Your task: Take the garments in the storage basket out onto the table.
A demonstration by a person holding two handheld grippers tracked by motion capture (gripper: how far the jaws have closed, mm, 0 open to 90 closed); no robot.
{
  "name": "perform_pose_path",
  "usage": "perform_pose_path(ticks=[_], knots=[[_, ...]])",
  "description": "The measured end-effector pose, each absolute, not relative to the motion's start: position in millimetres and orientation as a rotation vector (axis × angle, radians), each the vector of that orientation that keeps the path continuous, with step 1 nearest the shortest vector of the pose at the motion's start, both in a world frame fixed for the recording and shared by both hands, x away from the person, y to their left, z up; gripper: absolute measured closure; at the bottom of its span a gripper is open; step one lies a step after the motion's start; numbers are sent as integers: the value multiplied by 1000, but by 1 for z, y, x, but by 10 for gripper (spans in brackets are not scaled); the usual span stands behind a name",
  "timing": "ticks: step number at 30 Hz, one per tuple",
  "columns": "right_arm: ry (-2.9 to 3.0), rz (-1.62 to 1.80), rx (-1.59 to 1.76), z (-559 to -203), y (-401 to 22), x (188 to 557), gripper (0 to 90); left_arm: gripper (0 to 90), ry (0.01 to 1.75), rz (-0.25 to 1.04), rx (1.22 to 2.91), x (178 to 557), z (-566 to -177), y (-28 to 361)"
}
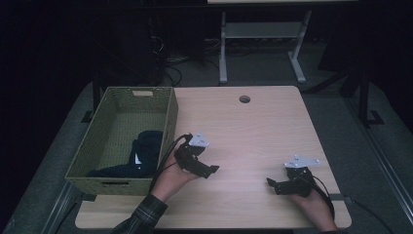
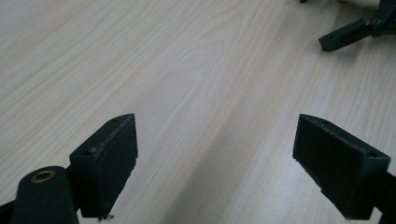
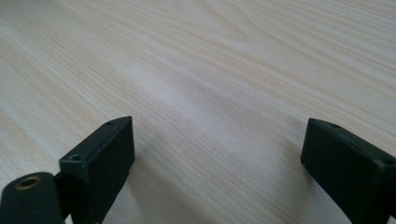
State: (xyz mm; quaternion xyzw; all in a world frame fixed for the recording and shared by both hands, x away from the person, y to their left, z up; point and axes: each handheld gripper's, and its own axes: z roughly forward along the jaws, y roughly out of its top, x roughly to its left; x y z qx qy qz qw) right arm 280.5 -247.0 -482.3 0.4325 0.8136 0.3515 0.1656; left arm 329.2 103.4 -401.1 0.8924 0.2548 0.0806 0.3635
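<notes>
A dim room with a second desk frame and loose cables on the floor lies behind a pale wood-grain worktop with a round cable hole near its far edge. At its left edge stands a green woven basket, and a dark garment lies bundled inside it, toward the near right corner, with a small white tag on it too small to read. The left tool rests just beside the basket's right wall, jaws spread wide with nothing between them; the right tool sits well apart near the front right of the worktop, likewise spread wide and empty. The garment looks already put away, so little seems left to do. The main risk is the left tool's trailing cable or the plaid sleeve catching the basket wall and dragging it off the edge. No brand or other writing can be made out.
</notes>
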Motion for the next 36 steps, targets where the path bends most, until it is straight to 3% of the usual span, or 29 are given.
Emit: perform_pose_path(ticks=[36], knots=[[2316,1000,1228,-482,-247,281,94,141,653,213,2254,337,-368,118]])
